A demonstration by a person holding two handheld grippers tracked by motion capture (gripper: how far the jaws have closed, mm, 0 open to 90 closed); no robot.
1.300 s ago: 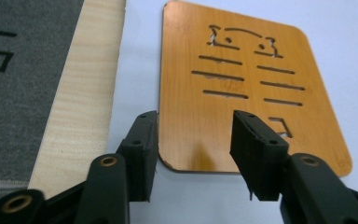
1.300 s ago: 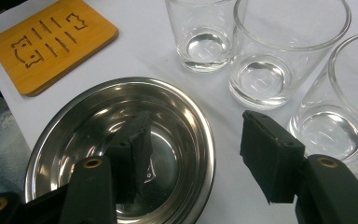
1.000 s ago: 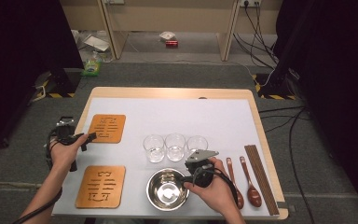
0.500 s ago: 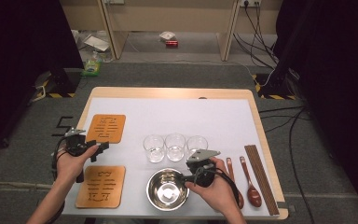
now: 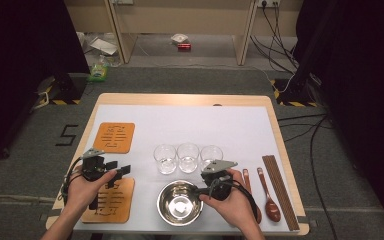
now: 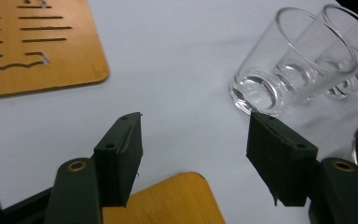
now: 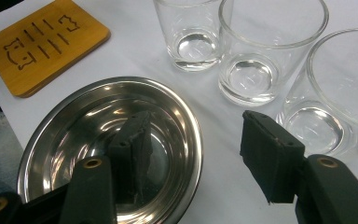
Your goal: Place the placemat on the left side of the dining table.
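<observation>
1. Left tongs [image 5: 122,170] hang at the lower left of the high view, over the top edge of the near wooden coaster [image 5: 114,206]. Their jaws have just been opening and stand wide, with nothing between them.
2. In the left gripper view those tongs [image 6: 196,149] aim at the leftmost glass [image 6: 261,79] at upper right. The glass stands upright on the white table [image 6: 177,70], clear of both pads.
3. Right tongs [image 5: 198,191] sit at the right rim of the steel bowl [image 5: 177,210], bottom centre of the high view.
4. The right gripper view shows these tongs [image 7: 196,144] parted, one pad inside the bowl [image 7: 74,121], the other outside. The rim lies between them, not pinched.
5. My read: the bowl pick-up is at hand, and the left side is lining up on a glass.
6. Next call: close the right pads squarely on the rim before lifting, as polished steel may slip. The left needs to run forward level, so that its pads go either side of the glass without knocking it.
</observation>
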